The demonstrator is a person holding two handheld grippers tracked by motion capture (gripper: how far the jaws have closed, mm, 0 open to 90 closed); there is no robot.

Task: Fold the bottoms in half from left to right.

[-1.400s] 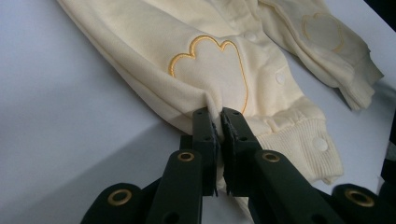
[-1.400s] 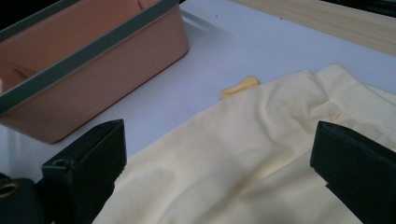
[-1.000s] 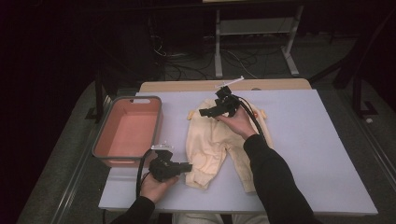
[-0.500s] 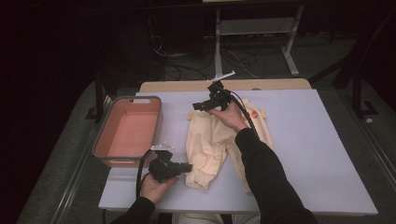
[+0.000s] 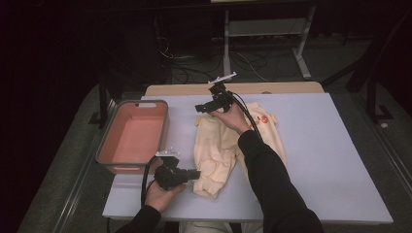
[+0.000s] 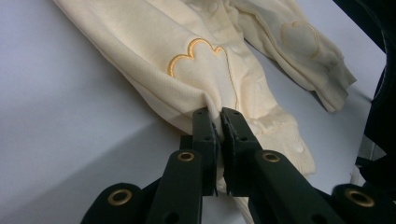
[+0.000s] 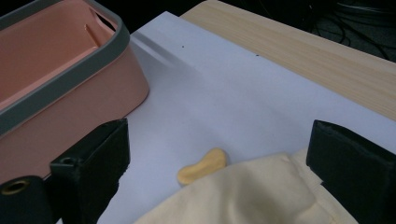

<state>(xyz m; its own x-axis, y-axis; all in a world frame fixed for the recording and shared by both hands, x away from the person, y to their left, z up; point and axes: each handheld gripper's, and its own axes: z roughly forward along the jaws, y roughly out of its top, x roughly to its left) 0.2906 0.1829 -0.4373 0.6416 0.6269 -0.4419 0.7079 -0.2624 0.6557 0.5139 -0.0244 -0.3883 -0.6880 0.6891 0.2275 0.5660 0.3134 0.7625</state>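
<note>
The garment [image 5: 228, 145] lies just right of the bin [image 5: 132, 138], not yet in it. The left gripper [image 6: 218, 116] pinches its near hem; the right gripper [image 7: 215, 154] hangs wide open over its far edge, gripping nothing.

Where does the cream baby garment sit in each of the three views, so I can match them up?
High view: cream garment lies mid-table, right of the pink bin.
Left gripper view: it fills the upper middle, its hem pinched in the left gripper.
Right gripper view: bottom centre, between the open jaws.
Shared landmark: the white table sheet.
</note>
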